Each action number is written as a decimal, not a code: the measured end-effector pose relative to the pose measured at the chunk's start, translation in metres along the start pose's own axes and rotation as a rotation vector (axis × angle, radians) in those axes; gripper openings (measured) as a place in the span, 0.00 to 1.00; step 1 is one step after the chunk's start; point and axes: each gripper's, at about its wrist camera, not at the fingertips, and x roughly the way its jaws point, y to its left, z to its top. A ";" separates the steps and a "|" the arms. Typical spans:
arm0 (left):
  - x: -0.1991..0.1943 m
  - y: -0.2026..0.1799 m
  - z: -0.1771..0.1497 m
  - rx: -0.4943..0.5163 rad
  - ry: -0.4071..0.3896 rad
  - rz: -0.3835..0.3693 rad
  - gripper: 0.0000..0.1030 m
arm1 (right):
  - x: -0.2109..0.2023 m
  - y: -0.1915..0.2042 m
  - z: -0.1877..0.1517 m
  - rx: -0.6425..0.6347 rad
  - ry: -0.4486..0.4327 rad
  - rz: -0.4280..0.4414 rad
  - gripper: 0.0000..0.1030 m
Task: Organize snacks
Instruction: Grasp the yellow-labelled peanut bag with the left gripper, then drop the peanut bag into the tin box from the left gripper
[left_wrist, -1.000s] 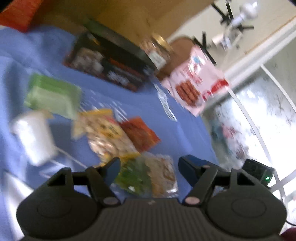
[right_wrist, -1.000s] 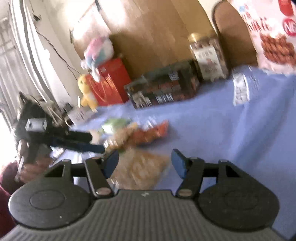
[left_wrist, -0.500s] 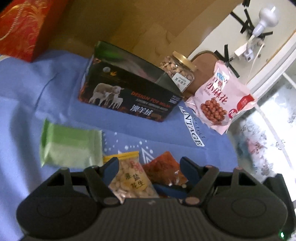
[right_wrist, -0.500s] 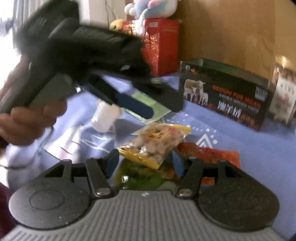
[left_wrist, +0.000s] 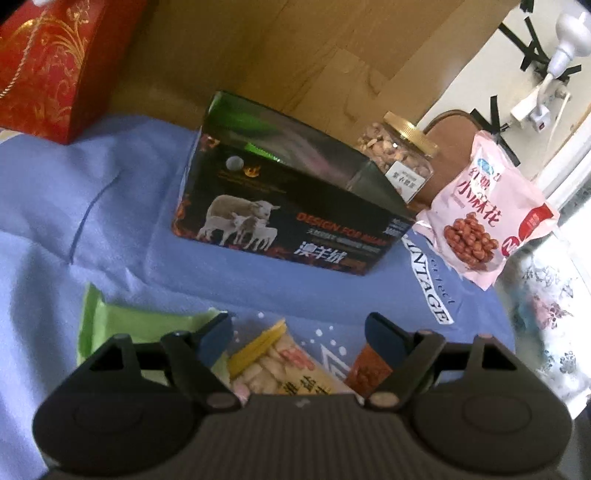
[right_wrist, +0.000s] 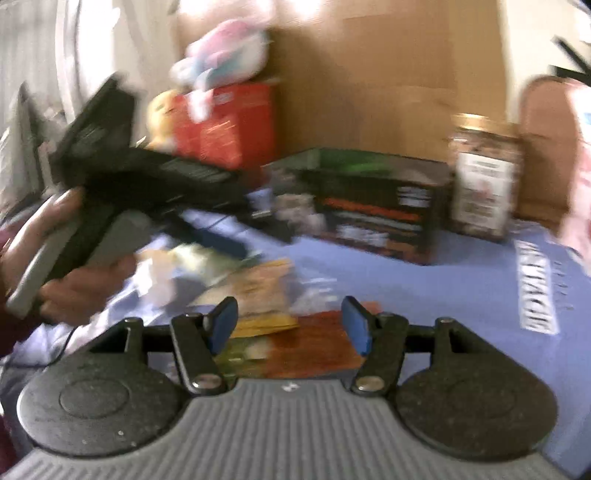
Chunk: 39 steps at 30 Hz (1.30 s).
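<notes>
Small snack packets lie on the blue cloth (left_wrist: 92, 221): a yellow-edged peanut bag (left_wrist: 284, 373), an orange-red packet (left_wrist: 369, 369) and a green packet (left_wrist: 136, 325). My left gripper (left_wrist: 299, 339) is open just above the peanut bag and holds nothing. My right gripper (right_wrist: 291, 325) is open over the orange-red packet (right_wrist: 314, 347) and the peanut bag (right_wrist: 258, 291), and is empty. The left gripper also shows in the right wrist view (right_wrist: 236, 240), hand-held at the left. That view is blurred.
An open black box with sheep pictures (left_wrist: 288, 206) stands at the back. A gold-lidded jar of nuts (left_wrist: 399, 158) and a pink snack bag (left_wrist: 484, 218) stand to its right. A red gift box (left_wrist: 48, 66) is at the back left, a cardboard wall (left_wrist: 295, 55) behind.
My left gripper has dropped lower and closer to the peanut bag. My right gripper has swung right and moved forward over the orange-red packet. Both stay open.
</notes>
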 end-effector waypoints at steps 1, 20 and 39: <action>0.003 0.000 0.000 0.009 0.012 0.001 0.77 | 0.008 0.008 0.001 -0.021 0.015 0.011 0.64; 0.010 -0.014 -0.018 -0.014 0.094 -0.090 0.74 | 0.019 -0.024 -0.004 -0.039 0.029 -0.105 0.72; -0.013 -0.055 0.041 0.100 -0.028 -0.135 0.39 | 0.021 -0.045 0.052 -0.042 -0.132 -0.096 0.41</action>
